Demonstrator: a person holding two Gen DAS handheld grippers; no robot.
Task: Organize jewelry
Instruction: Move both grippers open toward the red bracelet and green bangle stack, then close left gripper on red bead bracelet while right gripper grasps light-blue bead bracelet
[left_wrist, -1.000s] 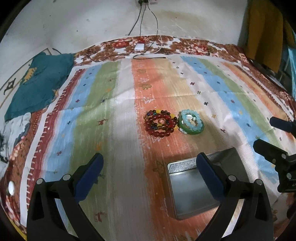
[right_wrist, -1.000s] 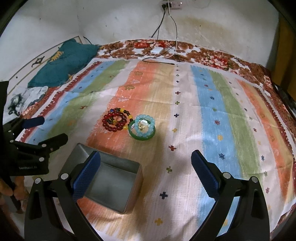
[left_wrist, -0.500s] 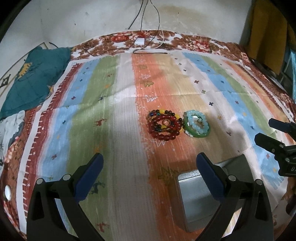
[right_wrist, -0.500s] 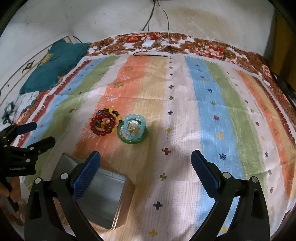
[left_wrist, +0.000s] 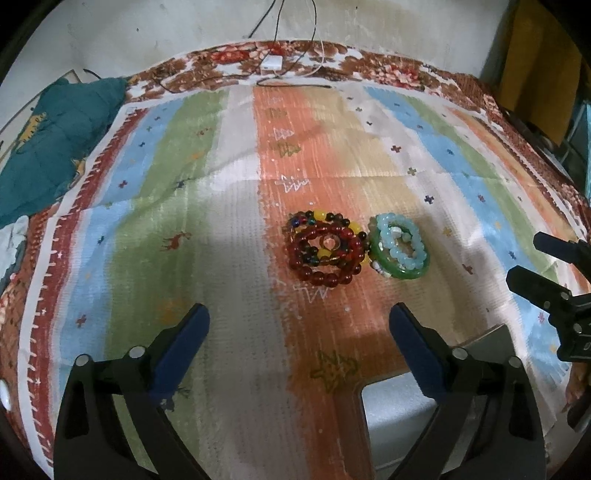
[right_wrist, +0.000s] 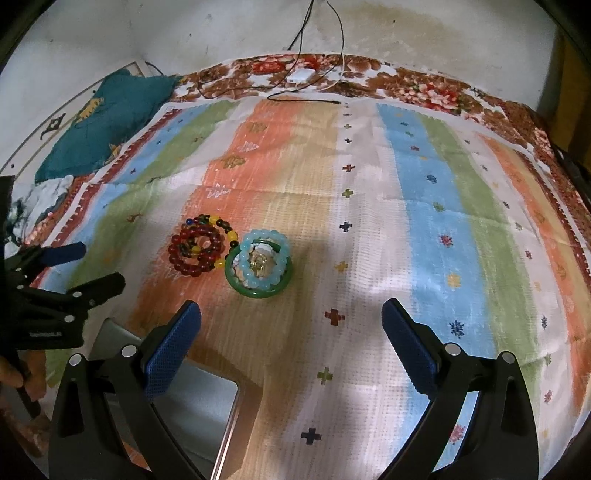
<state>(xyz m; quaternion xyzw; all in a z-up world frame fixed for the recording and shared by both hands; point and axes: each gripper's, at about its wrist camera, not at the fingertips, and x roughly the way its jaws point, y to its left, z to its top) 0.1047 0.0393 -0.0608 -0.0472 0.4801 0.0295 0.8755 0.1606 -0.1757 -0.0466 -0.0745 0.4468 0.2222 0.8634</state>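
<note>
Both grippers gaped wide and empty—the left gripper (left_wrist: 295, 347) (nearer) faced the dark-red beaded bracelet coil (left_wrist: 325, 251) just ahead, the right gripper (right_wrist: 291, 339) the pale-blue bead-and-green bangle stack (right_wrist: 260, 263) ahead-left.

Striped cloth (right_wrist: 424, 206), teal cushion (right_wrist: 110, 122) far left, white charger (right_wrist: 300, 76) w/ cables by wall.

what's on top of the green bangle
A light blue bead bracelet rests on the green bangle, with small pale pieces inside the ring. Anything beneath them is hidden.
</note>
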